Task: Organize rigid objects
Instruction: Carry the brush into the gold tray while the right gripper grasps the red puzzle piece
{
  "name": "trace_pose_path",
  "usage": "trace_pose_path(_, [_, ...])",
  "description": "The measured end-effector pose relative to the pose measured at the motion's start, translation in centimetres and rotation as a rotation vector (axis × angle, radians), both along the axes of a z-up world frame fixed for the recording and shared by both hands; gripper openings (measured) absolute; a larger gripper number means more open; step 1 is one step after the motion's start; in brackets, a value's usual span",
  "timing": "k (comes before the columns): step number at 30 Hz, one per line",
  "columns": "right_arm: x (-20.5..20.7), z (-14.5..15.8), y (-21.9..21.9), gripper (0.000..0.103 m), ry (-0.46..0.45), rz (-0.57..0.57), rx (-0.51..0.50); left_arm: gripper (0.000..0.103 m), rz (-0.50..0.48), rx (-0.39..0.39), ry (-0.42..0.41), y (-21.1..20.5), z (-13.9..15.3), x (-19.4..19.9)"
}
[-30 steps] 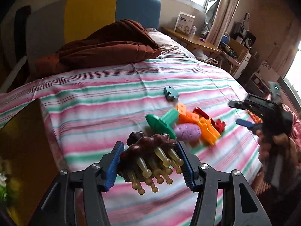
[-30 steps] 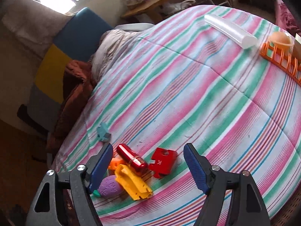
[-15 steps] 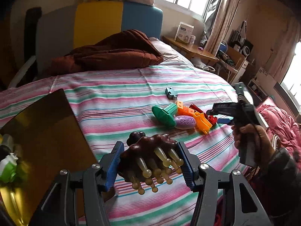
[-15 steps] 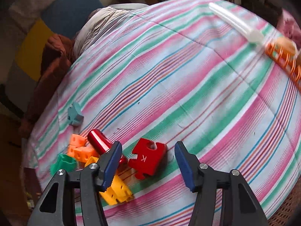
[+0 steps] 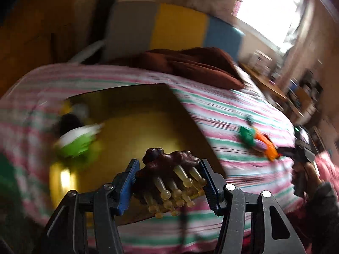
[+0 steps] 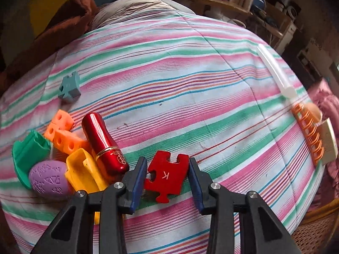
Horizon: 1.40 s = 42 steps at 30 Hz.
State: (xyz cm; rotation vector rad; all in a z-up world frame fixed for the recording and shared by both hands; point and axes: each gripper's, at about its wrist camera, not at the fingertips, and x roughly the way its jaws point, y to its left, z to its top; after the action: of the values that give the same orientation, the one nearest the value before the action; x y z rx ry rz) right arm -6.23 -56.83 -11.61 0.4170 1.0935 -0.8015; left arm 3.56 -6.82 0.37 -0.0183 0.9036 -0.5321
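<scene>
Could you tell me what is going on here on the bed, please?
A person is tidying small toys off a striped bedspread with two handheld grippers. The left gripper holds a brown massage brush above a yellow tray. The right gripper has just been closing around a red puzzle piece beside the toy pile.

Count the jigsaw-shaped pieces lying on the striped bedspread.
2: a red jigsaw piece between the right gripper's pads, and a teal jigsaw piece alone, farther up the bedspread. The toy pile may hide others.

My left gripper (image 5: 168, 187) squeezes a brown knobby toy (image 5: 169, 165) between its fingers. My right gripper (image 6: 167, 182) has just been closing, its fingers touching a red puzzle piece (image 6: 166, 176).
</scene>
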Motion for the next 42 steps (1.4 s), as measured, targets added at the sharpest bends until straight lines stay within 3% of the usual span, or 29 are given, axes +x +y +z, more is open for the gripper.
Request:
trace_pose_path(5, [-0.1,0.0,0.2,0.038,0.011,0.023,-0.02,0.058,0.173,0.028,-0.004,6.9,-0.1,0.0])
trace_pose_path(9, [-0.4,0.2,0.8,0.038,0.013,0.028,-0.031,0.058,0.24,0.034,0.016,9.4,-1.0,0.0])
trace_pose_path(17, [-0.4,0.5,2.2,0.037,0.017,0.055,-0.05,0.058,0.152,0.07,-0.012,6.5,-1.9,1.9])
trace_pose_path(20, [-0.5,0.6,2.4,0.037,0.017,0.058,-0.053,0.058,0.118,0.116,-0.029,5.3,-2.6,3.2])
trace_pose_path(25, [-0.5,0.6,2.1,0.037,0.018,0.062,-0.052,0.058,0.121,0.185,0.007,4.9,-5.1,5.6])
trace_pose_path(31, [-0.4,0.6,2.0,0.037,0.021,0.065,-0.052,0.059,0.123,0.26,-0.028,4.9,-6.2,6.4])
trace_pose_path(35, [-0.4,0.7,1.9,0.037,0.02,0.065,-0.05,0.076,0.143,0.258,-0.054,5.3,-5.8,6.0])
trace_pose_path(42, [-0.3,0.7,2.1,0.037,0.026,0.074,-0.058,0.077,0.17,0.284,-0.11,5.7,-5.2,4.5])
